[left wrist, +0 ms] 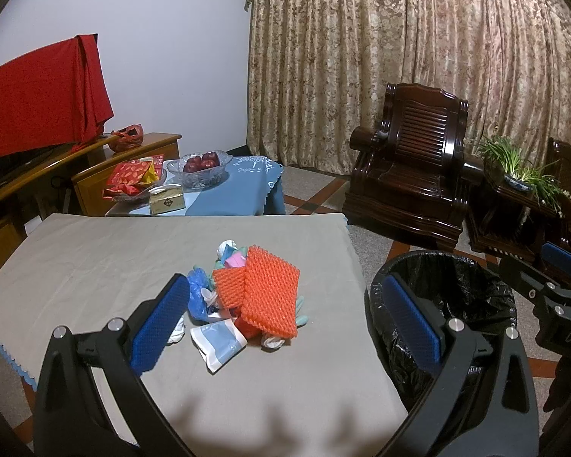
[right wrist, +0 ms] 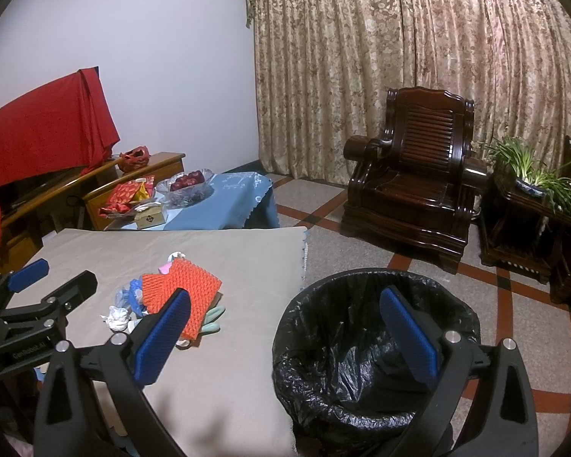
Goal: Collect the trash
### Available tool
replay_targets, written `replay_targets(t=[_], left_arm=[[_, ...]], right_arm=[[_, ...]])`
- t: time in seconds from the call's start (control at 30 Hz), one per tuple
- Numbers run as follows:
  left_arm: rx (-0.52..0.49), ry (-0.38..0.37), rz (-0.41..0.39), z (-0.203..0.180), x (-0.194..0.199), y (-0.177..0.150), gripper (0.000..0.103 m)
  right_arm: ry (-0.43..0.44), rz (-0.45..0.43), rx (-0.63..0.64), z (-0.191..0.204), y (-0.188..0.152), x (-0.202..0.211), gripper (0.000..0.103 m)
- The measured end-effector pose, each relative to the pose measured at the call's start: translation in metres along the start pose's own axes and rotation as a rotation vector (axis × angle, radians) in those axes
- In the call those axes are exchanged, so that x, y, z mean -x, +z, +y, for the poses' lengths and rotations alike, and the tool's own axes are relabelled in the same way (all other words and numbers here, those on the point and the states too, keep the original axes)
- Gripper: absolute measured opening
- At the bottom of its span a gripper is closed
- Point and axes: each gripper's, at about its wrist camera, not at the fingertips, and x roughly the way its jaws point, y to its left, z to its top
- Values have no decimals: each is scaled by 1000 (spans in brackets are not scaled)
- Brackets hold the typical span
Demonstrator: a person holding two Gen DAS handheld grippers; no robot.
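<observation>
A pile of trash lies on the grey table cloth (left wrist: 95,266): two orange foam nets (left wrist: 264,293), a blue plastic bag (left wrist: 198,289), a light blue wrapper (left wrist: 219,342), white crumpled paper and pale green bits. The pile also shows in the right wrist view (right wrist: 179,293). A bin with a black liner (left wrist: 449,289) (right wrist: 361,342) stands on the floor right of the table. My left gripper (left wrist: 285,327) is open and empty, above the table just short of the pile. My right gripper (right wrist: 285,342) is open and empty, over the table edge and bin rim.
A low table with a blue cloth (left wrist: 240,190) carries a glass bowl of apples (left wrist: 201,167), red snack packs and a tissue box. A dark wooden armchair (left wrist: 411,175), a side table with a plant (left wrist: 521,175), a wooden cabinet with red cloth (left wrist: 38,106) and curtains stand around.
</observation>
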Motion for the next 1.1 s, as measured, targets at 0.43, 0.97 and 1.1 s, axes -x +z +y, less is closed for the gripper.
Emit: replay_targets(t=[0.43,0.97,1.1], left_arm=[[0,1,1,0,0,0,98],[0,1,3,0,0,0,98],[-1,1,3,0,0,0,98]], right_arm=[[5,-4,7,1,-1,-3,97],[6,-2,5,1,-2,-3,97],[6,-3,6,1,-1,-3,97]])
